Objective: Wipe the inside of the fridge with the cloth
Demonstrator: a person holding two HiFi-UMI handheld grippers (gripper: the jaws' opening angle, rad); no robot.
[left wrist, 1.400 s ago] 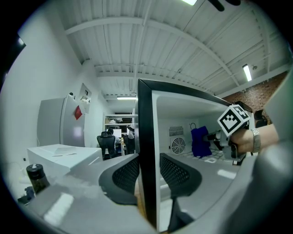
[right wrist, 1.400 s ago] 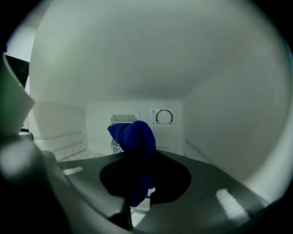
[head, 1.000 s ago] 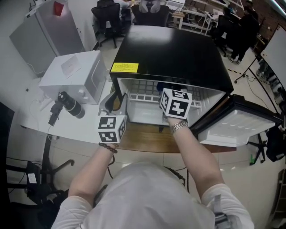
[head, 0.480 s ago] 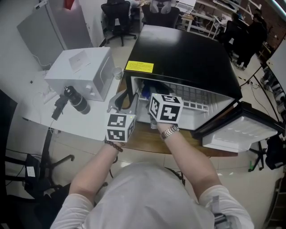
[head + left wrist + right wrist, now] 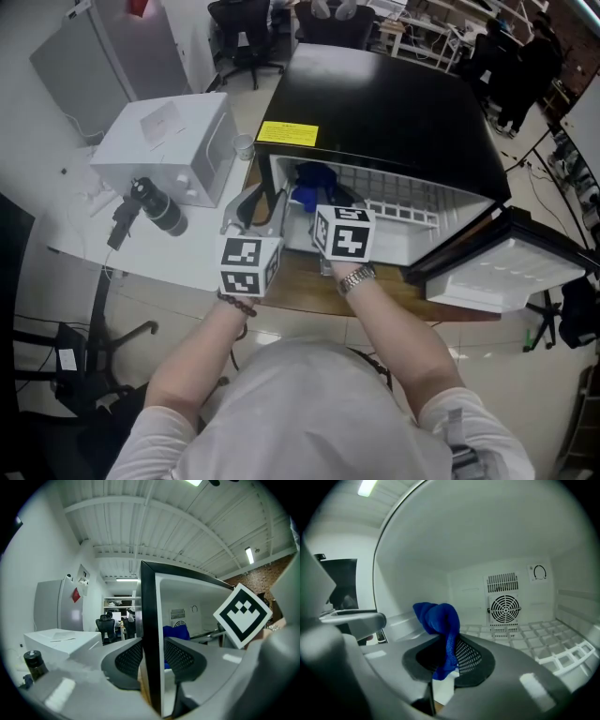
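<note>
My right gripper (image 5: 447,660) has swung from the middle of the fridge (image 5: 394,103) opening to its left side. Its jaws are clamped on the blue cloth (image 5: 440,620), which bunches just above them inside the fridge. The fan grille (image 5: 505,607) stands ahead and the wire shelf (image 5: 543,644) to the right, while my left gripper (image 5: 152,660) pinches the fridge's side wall (image 5: 151,611), with a white box (image 5: 169,141) off to its left.

We read no legible text. The yellow label (image 5: 287,134) on the fridge (image 5: 394,103) top bears print too small to make out. Both marker cubes (image 5: 250,266) carry only black-and-white coded squares.
</note>
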